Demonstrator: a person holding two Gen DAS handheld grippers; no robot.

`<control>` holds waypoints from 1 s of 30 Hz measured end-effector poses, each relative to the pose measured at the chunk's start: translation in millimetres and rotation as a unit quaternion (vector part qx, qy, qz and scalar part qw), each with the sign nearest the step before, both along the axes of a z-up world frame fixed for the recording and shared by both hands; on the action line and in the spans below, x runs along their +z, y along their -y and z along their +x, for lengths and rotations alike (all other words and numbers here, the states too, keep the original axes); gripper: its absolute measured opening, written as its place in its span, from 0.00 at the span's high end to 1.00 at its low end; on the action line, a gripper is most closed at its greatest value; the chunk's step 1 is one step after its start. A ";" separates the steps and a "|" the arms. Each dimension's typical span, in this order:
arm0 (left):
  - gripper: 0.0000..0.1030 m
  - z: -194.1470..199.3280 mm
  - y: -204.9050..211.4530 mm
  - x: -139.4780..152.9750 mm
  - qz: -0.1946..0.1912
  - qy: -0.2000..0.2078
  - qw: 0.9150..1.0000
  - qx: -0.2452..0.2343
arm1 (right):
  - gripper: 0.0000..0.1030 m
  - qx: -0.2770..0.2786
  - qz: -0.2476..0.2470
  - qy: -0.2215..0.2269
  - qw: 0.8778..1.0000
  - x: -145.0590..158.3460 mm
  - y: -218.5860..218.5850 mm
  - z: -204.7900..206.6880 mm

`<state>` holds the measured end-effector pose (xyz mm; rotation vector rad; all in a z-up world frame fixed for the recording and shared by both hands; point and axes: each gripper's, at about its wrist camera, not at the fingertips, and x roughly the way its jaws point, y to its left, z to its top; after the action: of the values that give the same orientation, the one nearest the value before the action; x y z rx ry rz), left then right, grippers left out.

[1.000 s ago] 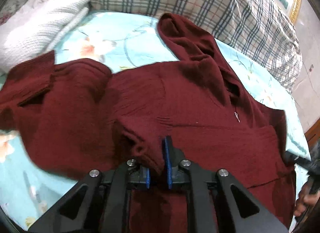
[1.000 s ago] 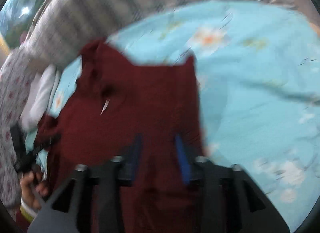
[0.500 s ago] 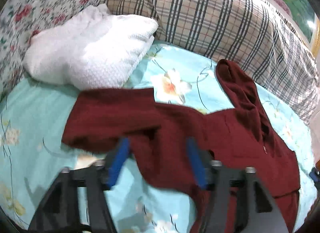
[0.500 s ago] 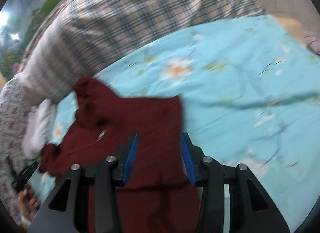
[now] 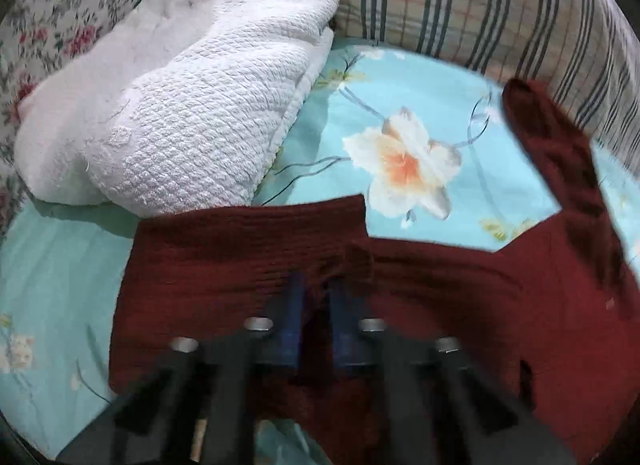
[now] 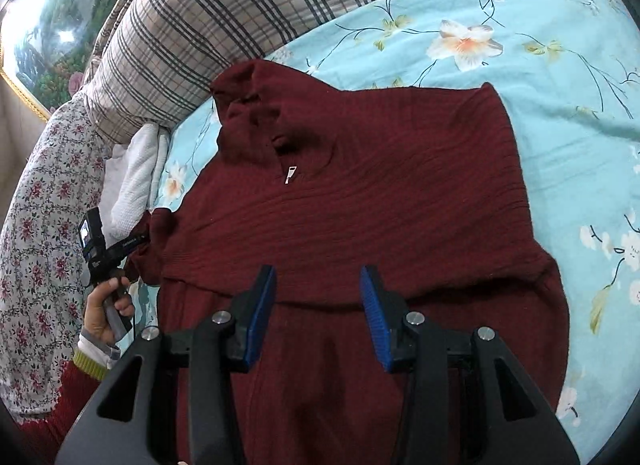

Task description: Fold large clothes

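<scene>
The sweater [image 6: 360, 201] is lying front up on the bed [image 6: 560, 65], its left sleeve [image 5: 248, 261] spread beside the white towel [image 5: 180, 105]. The left gripper [image 5: 314, 305] is pinching that sleeve; carrying it flat across the chest, without bunching, looks best. The right gripper [image 6: 318, 317] is hovering open over the hem, holding nothing.
</scene>
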<state>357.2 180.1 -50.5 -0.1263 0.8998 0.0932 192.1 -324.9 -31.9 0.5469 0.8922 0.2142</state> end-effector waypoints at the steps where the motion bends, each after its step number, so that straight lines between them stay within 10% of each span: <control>1: 0.93 -3.4 -2.2 3.4 -0.010 0.008 1.000 0.002 | 0.57 0.001 -0.001 0.001 1.000 0.5 -1.7 0.2; 8: 0.94 -55.2 15.7 50.2 -0.098 0.082 0.992 -0.020 | 0.57 0.021 0.009 0.018 1.000 9.4 -14.1 -1.2; 16: 0.94 -95.6 152.9 83.0 -0.195 0.115 0.961 -0.160 | 0.57 0.012 0.047 0.016 0.999 2.9 -5.7 -4.4; 23: 0.94 -103.2 293.6 45.3 -0.214 0.066 0.937 -0.268 | 0.57 -0.056 0.092 0.012 0.994 -6.1 44.8 -13.9; 30: 0.87 -97.3 340.5 -14.4 -0.187 -0.014 0.937 -0.295 | 0.57 -0.064 0.094 0.000 0.993 -13.1 57.0 -3.1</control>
<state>259.9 -160.4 -65.0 -0.2024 0.9434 -0.6418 189.0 -381.8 -45.0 0.7767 0.8373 0.1818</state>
